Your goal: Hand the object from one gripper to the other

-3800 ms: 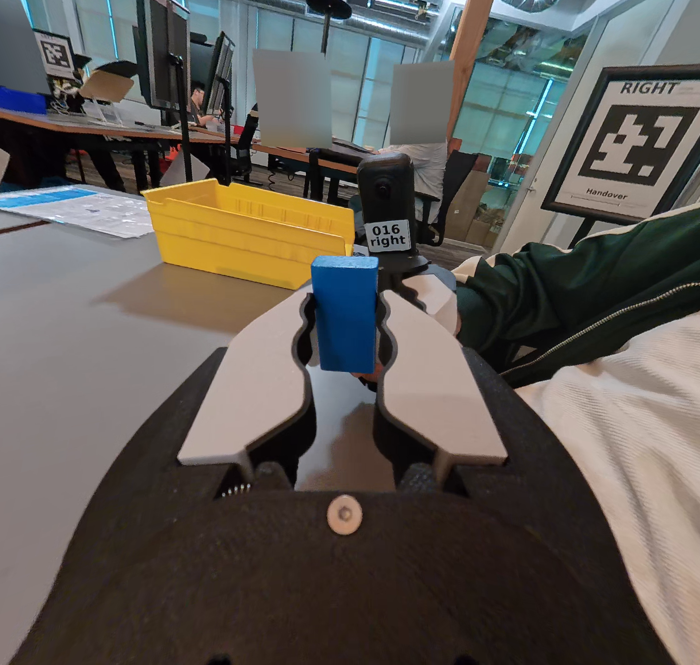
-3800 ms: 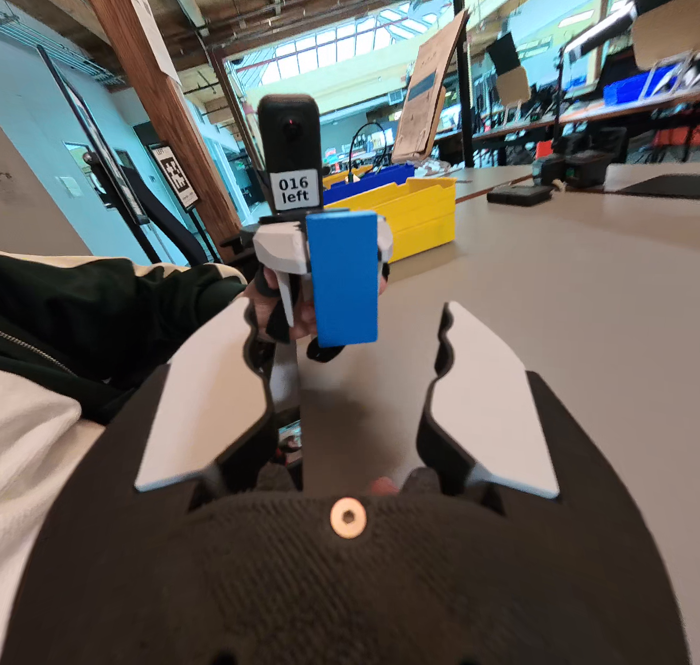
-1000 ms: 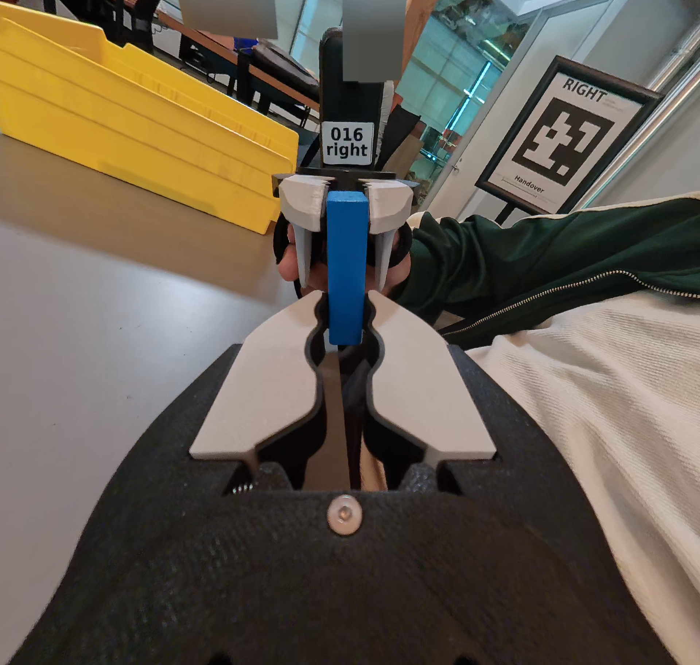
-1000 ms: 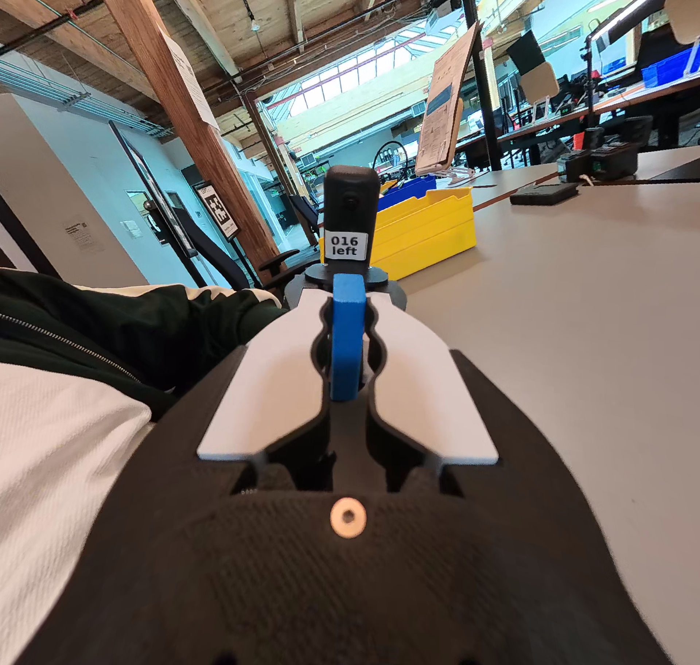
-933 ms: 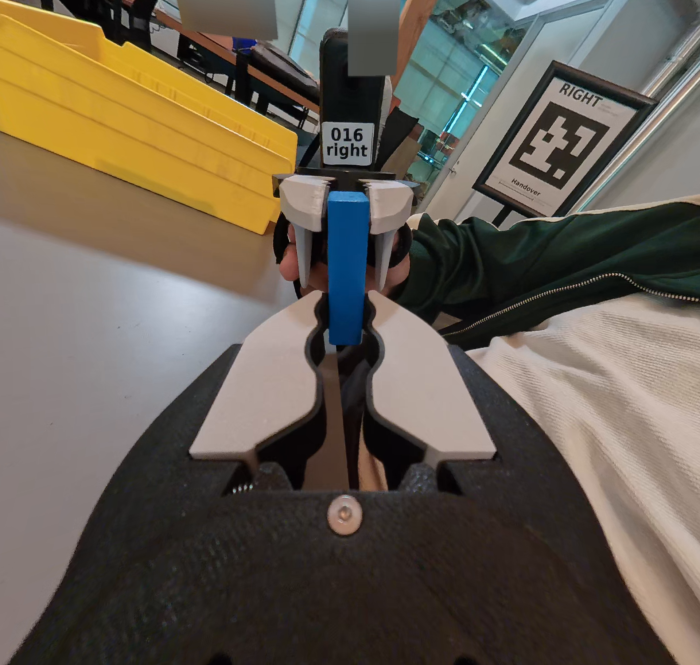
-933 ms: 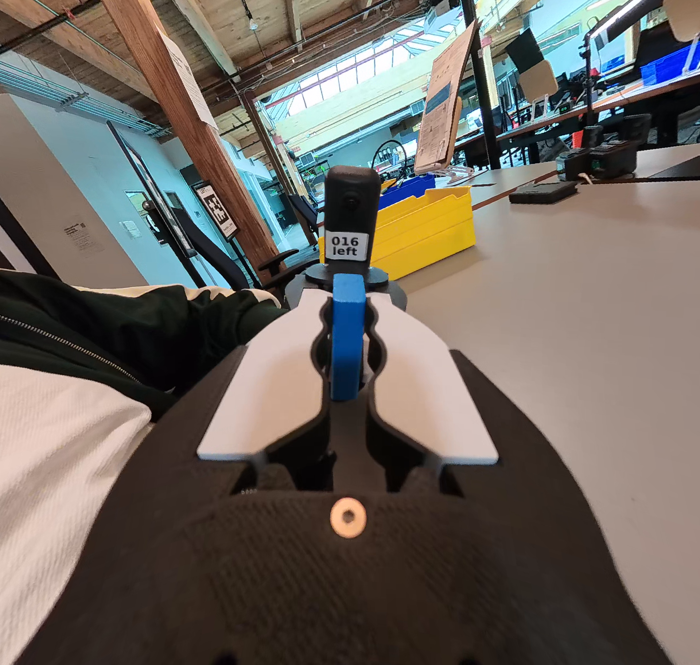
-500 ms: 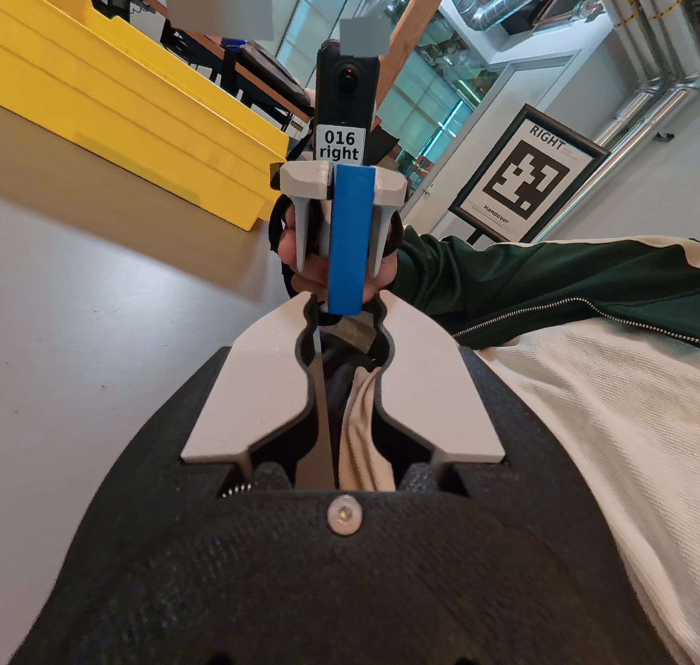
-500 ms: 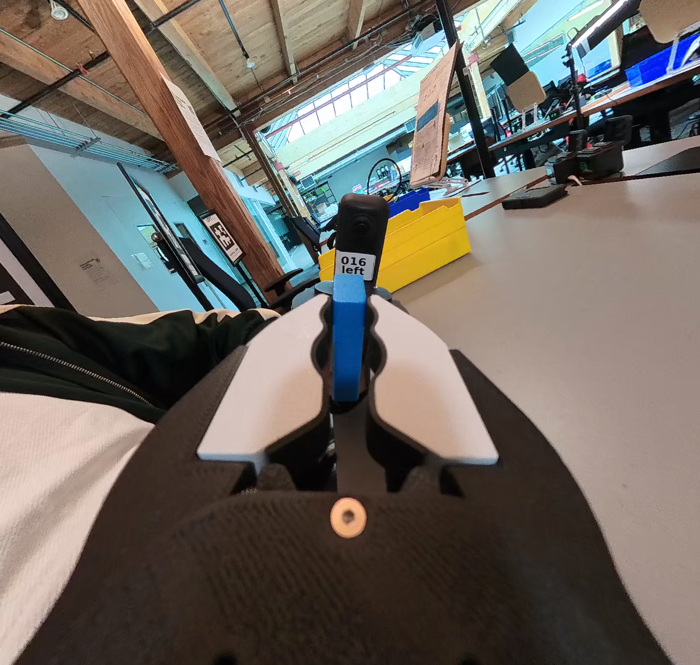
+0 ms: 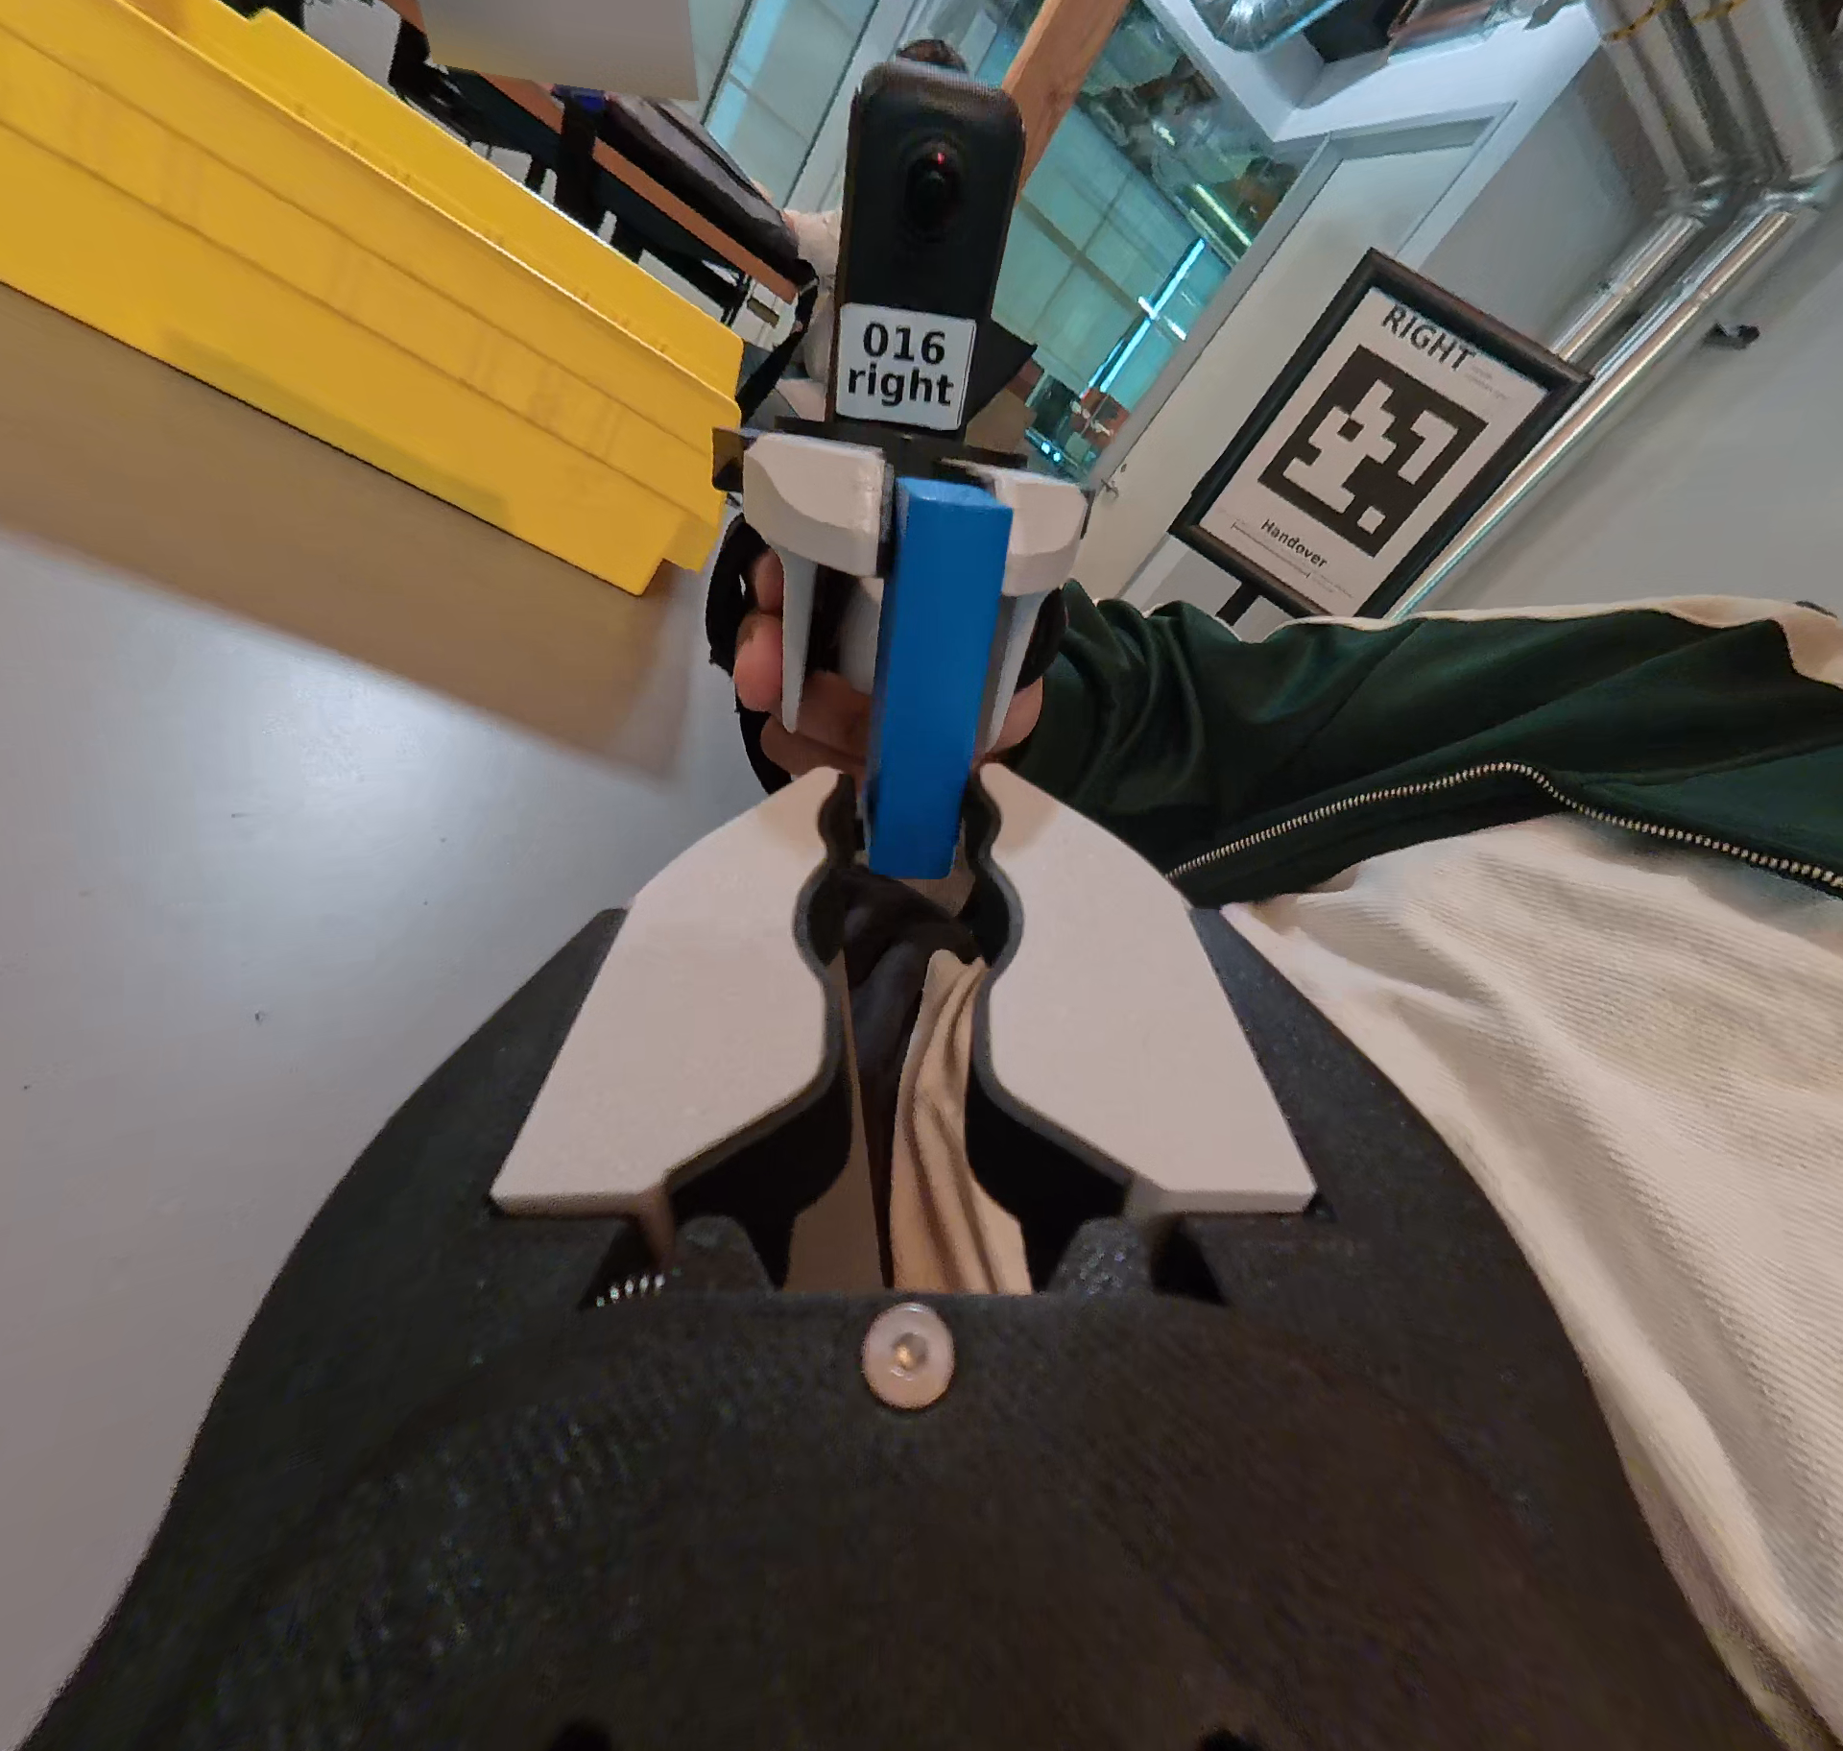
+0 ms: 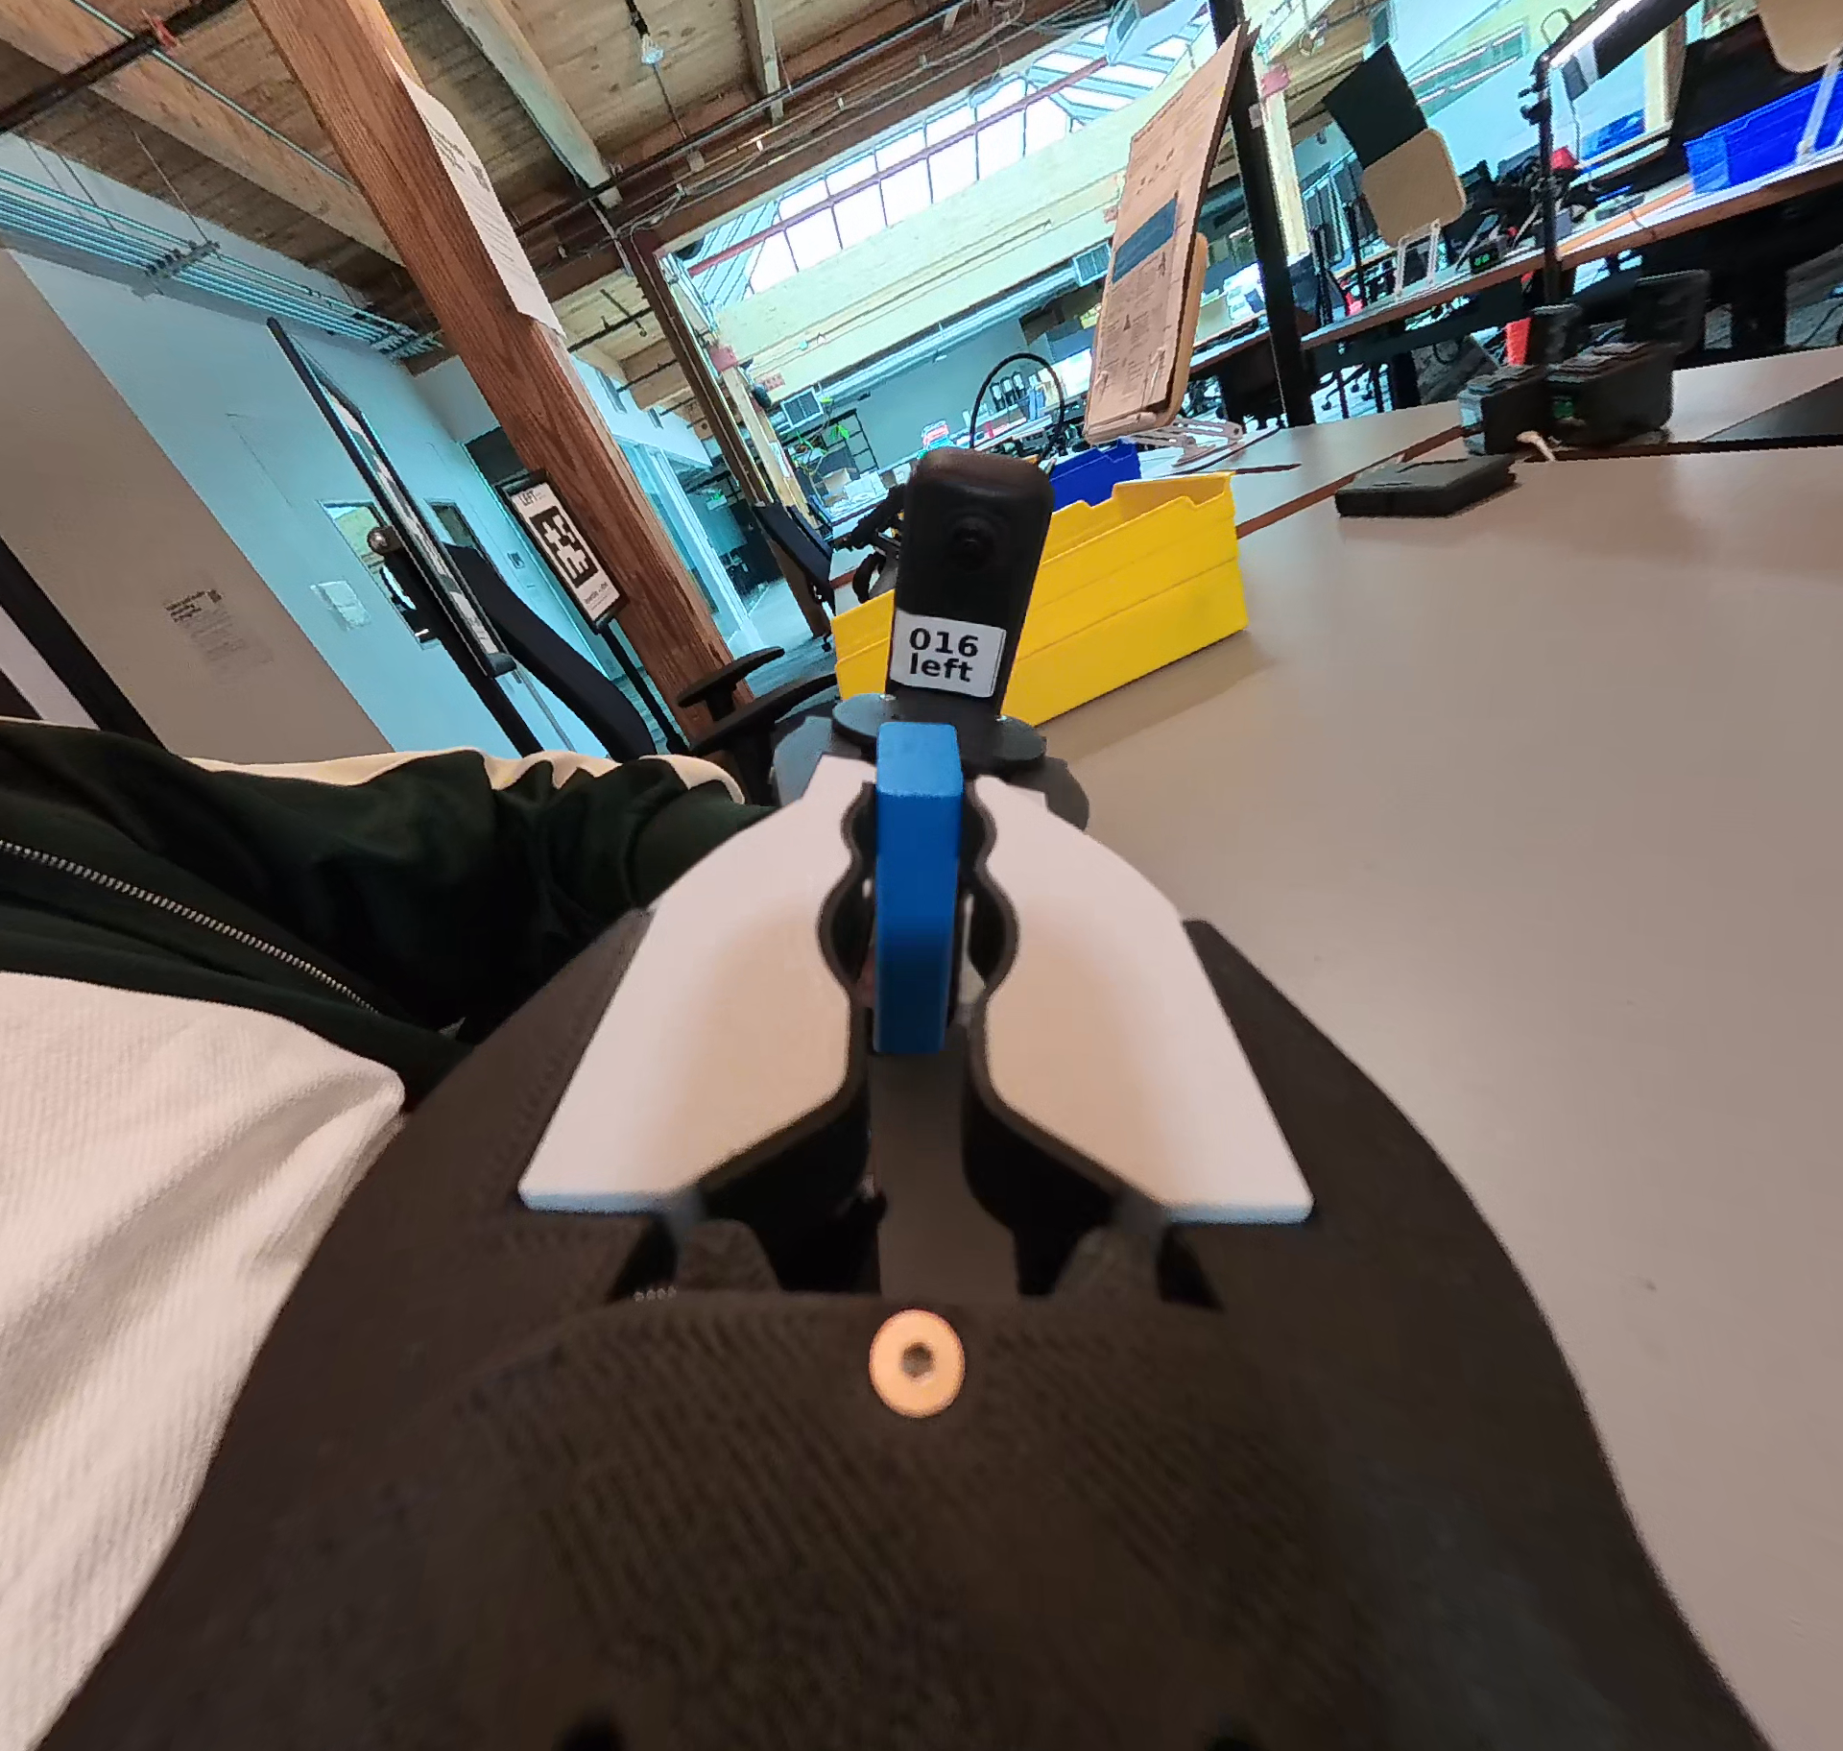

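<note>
The block [image 10: 916,895] stands upright at frame centre in the right wrist view, clamped between the fingers [image 10: 1087,965] of the right gripper [image 10: 913,865] and raised above the bench [image 10: 1476,805]. In the left wrist view the same block [image 9: 932,686] sits in the right gripper [image 9: 918,546] at upper centre, while the left gripper [image 9: 903,830] has its fingers [image 9: 698,1005] parted and released — the block's lower end hangs at their tips, gaps showing on both sides. A yellow bin [image 9: 329,257] rests on the bench at upper left of that view — well apart from both grippers.
</note>
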`<state>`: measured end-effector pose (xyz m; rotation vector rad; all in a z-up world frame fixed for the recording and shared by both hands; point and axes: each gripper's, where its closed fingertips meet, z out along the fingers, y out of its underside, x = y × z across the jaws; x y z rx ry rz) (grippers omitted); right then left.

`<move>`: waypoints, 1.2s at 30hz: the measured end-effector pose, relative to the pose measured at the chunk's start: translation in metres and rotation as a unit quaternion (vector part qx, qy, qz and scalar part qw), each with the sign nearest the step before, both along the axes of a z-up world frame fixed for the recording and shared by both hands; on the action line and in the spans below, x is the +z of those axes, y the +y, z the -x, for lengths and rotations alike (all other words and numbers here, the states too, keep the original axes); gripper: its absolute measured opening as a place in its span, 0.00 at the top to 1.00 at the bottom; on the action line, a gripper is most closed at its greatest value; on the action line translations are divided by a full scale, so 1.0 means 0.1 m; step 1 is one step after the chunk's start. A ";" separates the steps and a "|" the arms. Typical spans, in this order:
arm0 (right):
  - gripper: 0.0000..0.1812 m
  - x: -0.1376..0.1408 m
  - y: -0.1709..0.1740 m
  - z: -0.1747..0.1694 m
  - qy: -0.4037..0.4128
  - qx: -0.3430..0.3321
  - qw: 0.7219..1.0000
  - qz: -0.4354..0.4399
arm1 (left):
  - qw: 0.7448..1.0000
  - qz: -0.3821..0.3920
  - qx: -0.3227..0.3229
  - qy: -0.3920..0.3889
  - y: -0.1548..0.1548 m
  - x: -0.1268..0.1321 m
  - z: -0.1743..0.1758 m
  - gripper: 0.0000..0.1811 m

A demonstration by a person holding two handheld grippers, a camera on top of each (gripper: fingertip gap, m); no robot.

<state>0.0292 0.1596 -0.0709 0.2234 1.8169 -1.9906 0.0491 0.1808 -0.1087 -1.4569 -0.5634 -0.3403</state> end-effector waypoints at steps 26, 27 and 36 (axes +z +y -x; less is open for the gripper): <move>0.77 0.00 -0.02 0.04 -0.020 -0.006 1.000 0.021 | 0.999 0.000 0.030 0.045 -0.07 0.13 0.03 0.92; 0.79 -0.02 -0.03 0.02 -0.018 0.000 1.000 0.016 | 0.998 -0.002 0.032 0.048 -0.08 0.14 0.04 0.92; 0.92 -0.05 -0.05 -0.07 0.017 0.011 1.000 -0.008 | 0.998 0.005 0.032 0.057 -0.06 0.13 0.03 0.92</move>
